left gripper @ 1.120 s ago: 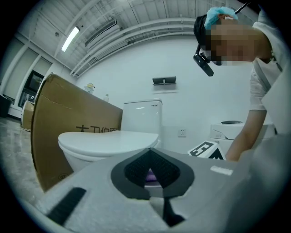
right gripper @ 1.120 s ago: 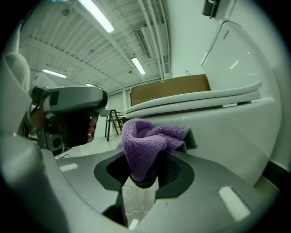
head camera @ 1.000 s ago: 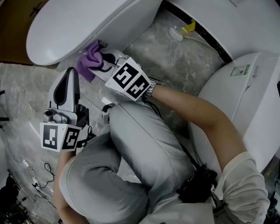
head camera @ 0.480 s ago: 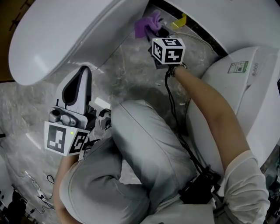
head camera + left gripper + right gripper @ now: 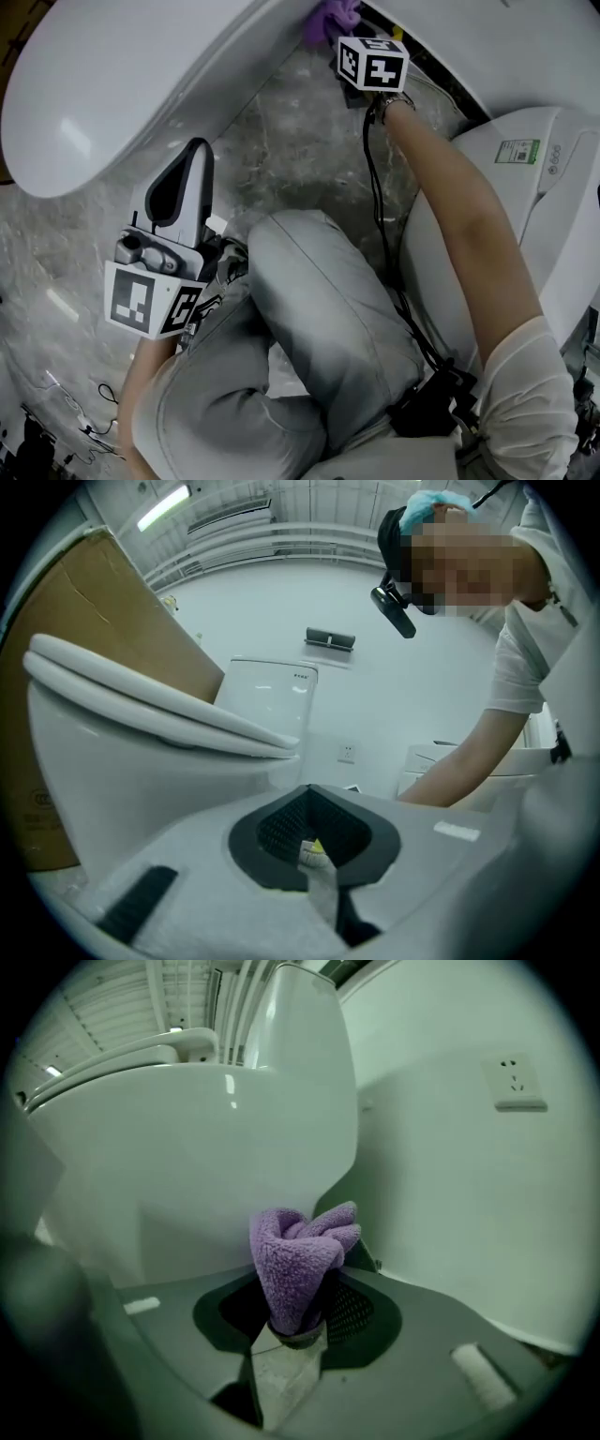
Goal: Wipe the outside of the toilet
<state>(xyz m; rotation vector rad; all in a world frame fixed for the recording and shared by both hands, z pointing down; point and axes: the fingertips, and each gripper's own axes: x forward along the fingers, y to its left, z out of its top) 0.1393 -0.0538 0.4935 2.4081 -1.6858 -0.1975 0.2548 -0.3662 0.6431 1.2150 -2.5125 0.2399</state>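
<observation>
The white toilet [image 5: 122, 84] fills the upper left of the head view. My right gripper [image 5: 339, 26] is shut on a purple cloth [image 5: 333, 13] and reaches far back beside the toilet's rear base, near the wall. In the right gripper view the purple cloth [image 5: 300, 1258] stands bunched up out of the right gripper [image 5: 298, 1324], just short of the toilet's curved side [image 5: 206, 1157]. My left gripper [image 5: 190, 159] hangs low over the floor by the knee, away from the toilet. In the left gripper view the left gripper [image 5: 314, 844] is shut with nothing in it.
A second white toilet [image 5: 525, 178] stands at the right, close to my right arm. The floor is grey marble [image 5: 281, 159], with thin cables [image 5: 66, 398] at the lower left. A brown cardboard sheet [image 5: 84, 611] leans behind the toilet [image 5: 141, 752]. A wall socket [image 5: 518, 1082] sits above.
My right gripper has carried the purple cloth from the front side of the bowl back along it to the rear base. The left gripper has shifted only slightly.
</observation>
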